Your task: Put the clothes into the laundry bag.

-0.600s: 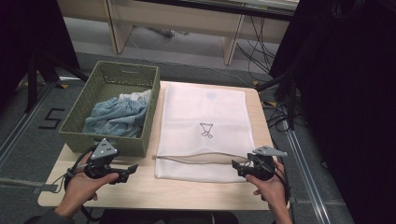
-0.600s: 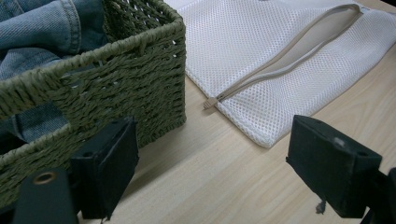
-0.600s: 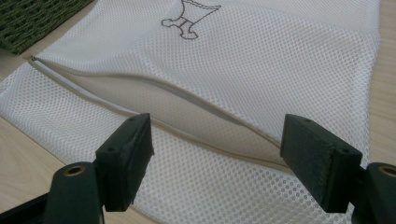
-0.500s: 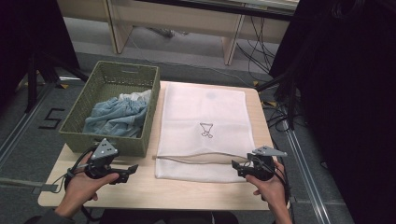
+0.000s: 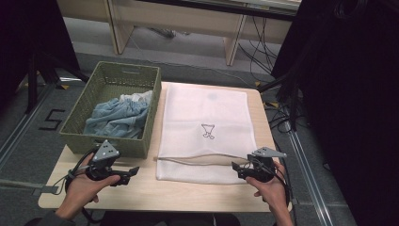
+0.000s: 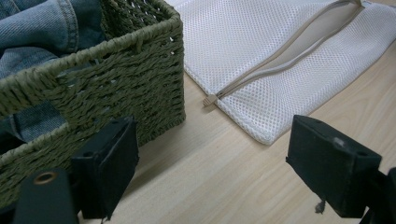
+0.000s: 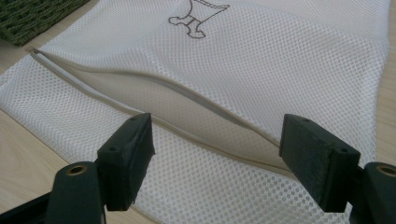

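Note:
A white mesh laundry bag (image 5: 207, 127) lies flat on the wooden table (image 5: 141, 193), its zipper (image 7: 140, 77) open along the near side and the zipper pull (image 6: 209, 99) at its left end. A green woven basket (image 5: 80, 127) to the left holds blue denim clothes (image 5: 115, 117). My left gripper (image 5: 133, 173) rests open on the table in front of the basket, nothing between its jaws. Over the bag's near right corner my right gripper (image 5: 236, 168) stands open, just short of the zipper opening (image 7: 196, 121).
A small drawn figure (image 5: 207, 131) marks the bag's middle. Bare wood runs along the table's front edge. A wooden desk (image 5: 179, 19) and cables (image 5: 277, 108) stand beyond the table, dark curtains (image 5: 348, 94) at the right, and a floor marking "5" (image 5: 51, 119) at the left.

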`<state>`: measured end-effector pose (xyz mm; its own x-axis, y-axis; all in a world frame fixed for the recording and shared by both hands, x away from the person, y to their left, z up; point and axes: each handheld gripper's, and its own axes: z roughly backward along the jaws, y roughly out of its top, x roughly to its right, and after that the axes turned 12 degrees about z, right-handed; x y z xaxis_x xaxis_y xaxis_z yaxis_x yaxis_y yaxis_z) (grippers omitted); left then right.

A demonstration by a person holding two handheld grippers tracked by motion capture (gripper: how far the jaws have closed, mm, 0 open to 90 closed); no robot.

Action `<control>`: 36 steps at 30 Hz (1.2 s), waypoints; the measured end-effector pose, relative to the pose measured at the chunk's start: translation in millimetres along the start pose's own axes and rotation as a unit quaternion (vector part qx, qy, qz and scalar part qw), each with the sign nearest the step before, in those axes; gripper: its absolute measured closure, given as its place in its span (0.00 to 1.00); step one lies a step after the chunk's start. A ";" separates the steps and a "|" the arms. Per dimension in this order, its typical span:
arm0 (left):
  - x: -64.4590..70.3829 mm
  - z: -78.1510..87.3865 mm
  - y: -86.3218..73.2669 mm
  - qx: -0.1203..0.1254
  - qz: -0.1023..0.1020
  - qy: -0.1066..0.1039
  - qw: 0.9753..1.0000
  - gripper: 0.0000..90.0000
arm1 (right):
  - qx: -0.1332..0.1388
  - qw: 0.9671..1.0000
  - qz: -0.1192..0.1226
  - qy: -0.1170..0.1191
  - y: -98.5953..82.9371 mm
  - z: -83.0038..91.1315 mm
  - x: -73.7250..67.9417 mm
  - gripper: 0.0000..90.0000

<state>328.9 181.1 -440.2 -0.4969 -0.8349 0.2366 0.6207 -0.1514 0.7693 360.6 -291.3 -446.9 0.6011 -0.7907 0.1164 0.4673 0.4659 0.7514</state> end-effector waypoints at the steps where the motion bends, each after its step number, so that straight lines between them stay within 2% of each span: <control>1: 0.0 -0.1 0.1 -0.001 0.000 0.000 1.000 0.18 | 0.000 1.000 0.005 0.004 0.7 -1.7 0.0 0.31; 2: 0.5 -1.0 0.1 -0.003 -0.001 0.001 1.000 0.18 | -0.001 1.000 0.010 0.016 2.3 -9.5 -3.1 0.35; 4: 0.8 -1.3 0.0 -0.003 -0.002 0.001 1.000 0.18 | -0.010 1.000 0.012 0.020 4.4 -10.5 -4.3 0.35; 5: 1.3 -1.4 -0.2 -0.003 -0.001 0.001 1.000 0.18 | -0.012 0.999 0.029 0.015 7.3 -14.4 -9.2 0.35; 7: 1.3 -1.2 -0.6 -0.004 -0.002 0.000 1.000 0.18 | -0.005 0.999 0.035 0.014 8.7 -17.2 -11.8 0.35; 9: 0.9 -1.0 -0.4 -0.007 0.000 0.001 1.000 0.18 | -0.012 0.998 0.061 0.016 12.0 -20.8 -13.5 0.35; 11: 1.1 -1.7 -0.6 -0.003 0.002 0.004 1.000 0.18 | -0.015 0.997 0.069 0.016 15.0 -27.5 -16.0 0.35; 14: -0.5 -1.2 -0.8 -0.008 -0.007 0.006 1.000 0.18 | -0.015 0.997 0.070 0.023 21.6 -35.6 -20.7 0.35; 15: -0.4 -0.9 -1.2 -0.006 -0.008 0.007 1.000 0.18 | -0.012 0.997 0.080 0.021 23.6 -38.4 -20.7 0.36; 16: -0.6 0.1 -0.9 -0.011 -0.007 0.007 1.000 0.18 | -0.021 0.997 0.067 0.024 25.6 -39.9 -23.3 0.36; 17: -0.6 0.1 -0.9 -0.010 -0.006 0.007 1.000 0.18 | -0.022 0.996 0.087 0.021 27.4 -43.8 -21.6 0.36; 18: -0.6 0.0 -0.7 -0.009 -0.005 0.007 1.000 0.18 | -0.029 0.996 0.084 0.020 27.9 -45.8 -23.0 0.36; 20: -0.4 0.1 -0.7 -0.011 -0.006 0.003 1.000 0.18 | -0.037 0.994 0.101 0.010 30.2 -55.9 -23.3 0.37; 23: 0.8 -1.1 -1.8 -0.003 -0.003 0.005 1.000 0.18 | -0.049 0.993 0.111 0.008 32.8 -60.4 -23.3 0.37; 25: 0.0 -0.4 -1.5 -0.008 -0.006 0.006 1.000 0.18 | -0.047 0.992 0.118 0.006 33.7 -65.8 -24.1 0.39; 28: -0.8 -0.6 -1.3 -0.012 -0.011 0.006 1.000 0.18 | -0.064 0.989 0.134 0.007 34.1 -72.2 -24.4 0.40; 33: -0.3 -1.3 -1.7 -0.011 -0.011 0.004 1.000 0.18 | -0.082 0.986 0.142 0.006 34.1 -83.9 -25.7 0.41; 35: 0.5 -1.5 -2.2 -0.008 -0.004 0.005 1.000 0.18 | -0.080 0.986 0.143 0.006 35.8 -88.6 -26.9 0.42; 36: -0.1 -0.8 -1.9 -0.009 -0.010 0.007 1.000 0.18 | -0.077 0.986 0.146 0.005 36.4 -90.6 -27.1 0.43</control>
<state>328.3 181.1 -442.2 -0.5008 -0.8387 0.2139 0.6222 -0.1770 0.7626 420.0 -216.9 -481.6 0.7305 -0.6103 0.3065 0.3663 0.7289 0.5784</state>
